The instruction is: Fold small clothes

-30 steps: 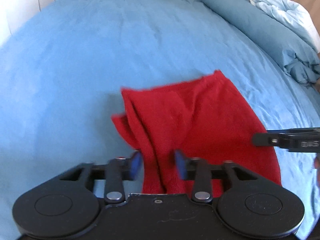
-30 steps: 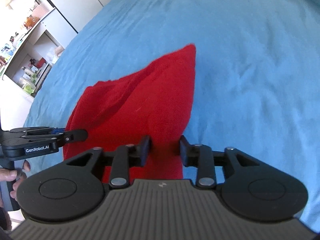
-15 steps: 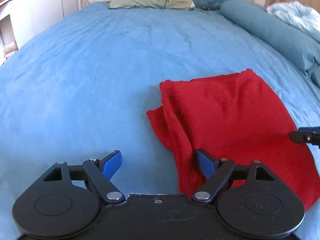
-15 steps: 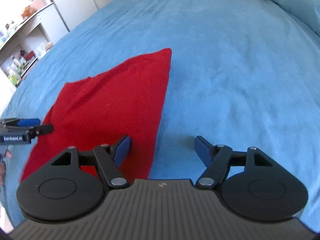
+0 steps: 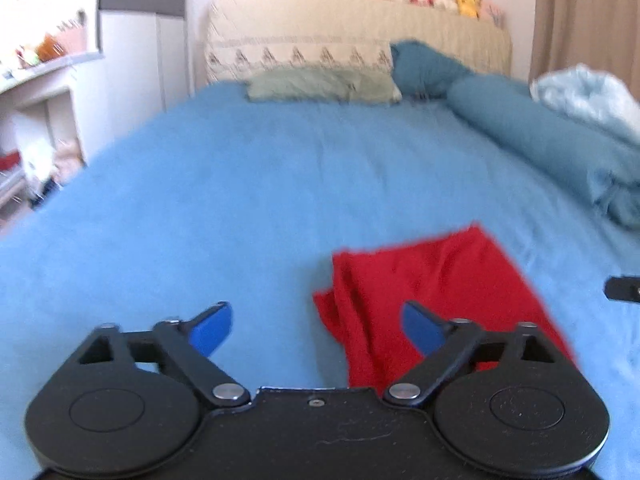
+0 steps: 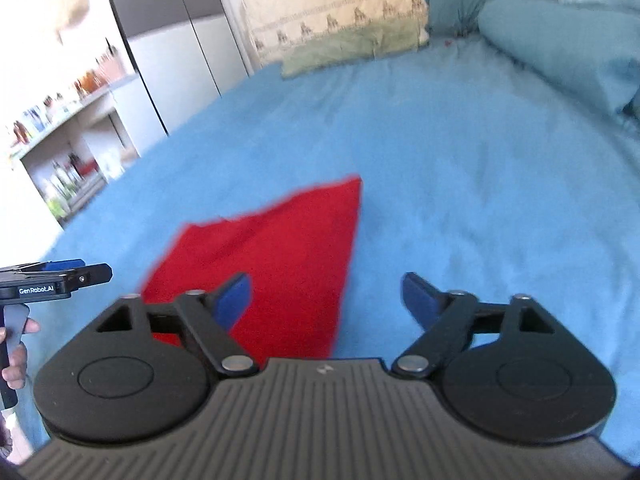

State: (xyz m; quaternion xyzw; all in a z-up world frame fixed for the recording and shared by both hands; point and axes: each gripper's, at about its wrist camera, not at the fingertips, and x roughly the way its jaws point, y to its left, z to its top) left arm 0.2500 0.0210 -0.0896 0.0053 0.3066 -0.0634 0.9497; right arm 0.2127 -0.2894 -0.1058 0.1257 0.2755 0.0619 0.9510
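A red garment [image 5: 436, 280] lies folded on the blue bed [image 5: 240, 200], bunched in folds along its left edge. My left gripper [image 5: 318, 328] is open and empty, held above the garment's near left side. In the right wrist view the red garment [image 6: 288, 248] lies flat with a pointed far corner. My right gripper [image 6: 326, 294] is open and empty above its near right edge. The left gripper [image 6: 60, 276] shows at the left edge of the right wrist view.
A green pillow [image 5: 320, 84], a patterned pillow [image 5: 296, 52] and a teal pillow [image 5: 428, 64] lie at the headboard. A rolled teal duvet [image 5: 552, 140] and a pale blue blanket [image 5: 588, 96] lie along the right side. Shelves [image 6: 68, 140] stand left of the bed.
Both grippers have opened and let go of the red garment, which now lies on the bed. Both have pulled back and tilted up, so the headboard and room show.
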